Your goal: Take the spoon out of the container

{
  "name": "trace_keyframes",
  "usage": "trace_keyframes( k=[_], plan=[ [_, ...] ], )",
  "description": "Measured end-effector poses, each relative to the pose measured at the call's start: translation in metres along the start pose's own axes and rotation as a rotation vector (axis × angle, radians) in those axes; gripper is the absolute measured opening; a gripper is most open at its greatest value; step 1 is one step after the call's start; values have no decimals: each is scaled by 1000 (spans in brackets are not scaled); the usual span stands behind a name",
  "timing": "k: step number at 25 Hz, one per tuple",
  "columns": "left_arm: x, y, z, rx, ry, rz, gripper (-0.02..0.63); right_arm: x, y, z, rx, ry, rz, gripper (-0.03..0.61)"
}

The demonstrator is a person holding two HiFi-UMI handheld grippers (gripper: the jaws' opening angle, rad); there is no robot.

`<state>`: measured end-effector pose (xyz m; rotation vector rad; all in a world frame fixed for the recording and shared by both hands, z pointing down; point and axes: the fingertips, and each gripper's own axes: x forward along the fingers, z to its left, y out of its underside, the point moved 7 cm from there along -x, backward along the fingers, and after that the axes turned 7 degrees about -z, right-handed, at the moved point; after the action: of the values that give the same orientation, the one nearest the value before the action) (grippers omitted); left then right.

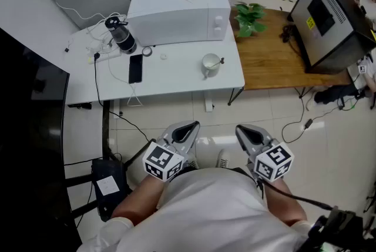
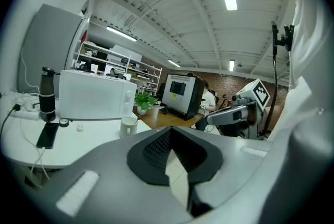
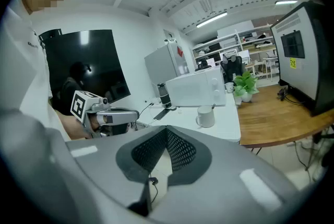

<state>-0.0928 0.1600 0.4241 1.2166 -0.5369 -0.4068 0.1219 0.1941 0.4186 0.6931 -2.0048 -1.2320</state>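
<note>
A white mug (image 1: 210,65) stands near the front right of the white table (image 1: 176,83), with a spoon's handle (image 1: 221,60) sticking out of it to the right. The mug also shows in the left gripper view (image 2: 128,126) and in the right gripper view (image 3: 205,117), where the spoon handle (image 3: 213,107) pokes above the rim. My left gripper (image 1: 191,126) and right gripper (image 1: 242,129) are held close to the person's body over the floor, well short of the table. Both are shut with nothing between the jaws.
On the table sit a white microwave (image 1: 179,10), a black bottle (image 1: 121,34), a phone (image 1: 136,69) and cables. To the right a wooden desk (image 1: 276,54) carries a plant (image 1: 249,17) and a monitor (image 1: 329,19). A dark panel (image 1: 29,127) stands at the left.
</note>
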Motion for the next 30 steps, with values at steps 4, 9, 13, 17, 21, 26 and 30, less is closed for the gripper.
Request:
trace_keyframes(
  k=[4,9,13,17,21,26,30],
  plan=[
    [-5,-4,13,-4,5,-18,3,10,-2,5,-10,8,-3,6],
    [-17,-7,26,7,26,-16,4,25,-4,18,-12,22,-11,6],
    [-29,-5,42,11,40,-11,5,43,-3,31,-32,28,-10,7],
    [-35,-3,56,-2,37,-15,4,55,-7,37,-46,36,-5,7],
    [-33,-3,67,-19,39,-18,5,62,-9,34,-41,47,3,6],
    [-18,-7,84,-22,33,-18,4,80,-16,15,-29,49,3,6],
    [0,-11,97,-23,12,-14,4,97,-26,-5,-32,24,5,8]
  ],
)
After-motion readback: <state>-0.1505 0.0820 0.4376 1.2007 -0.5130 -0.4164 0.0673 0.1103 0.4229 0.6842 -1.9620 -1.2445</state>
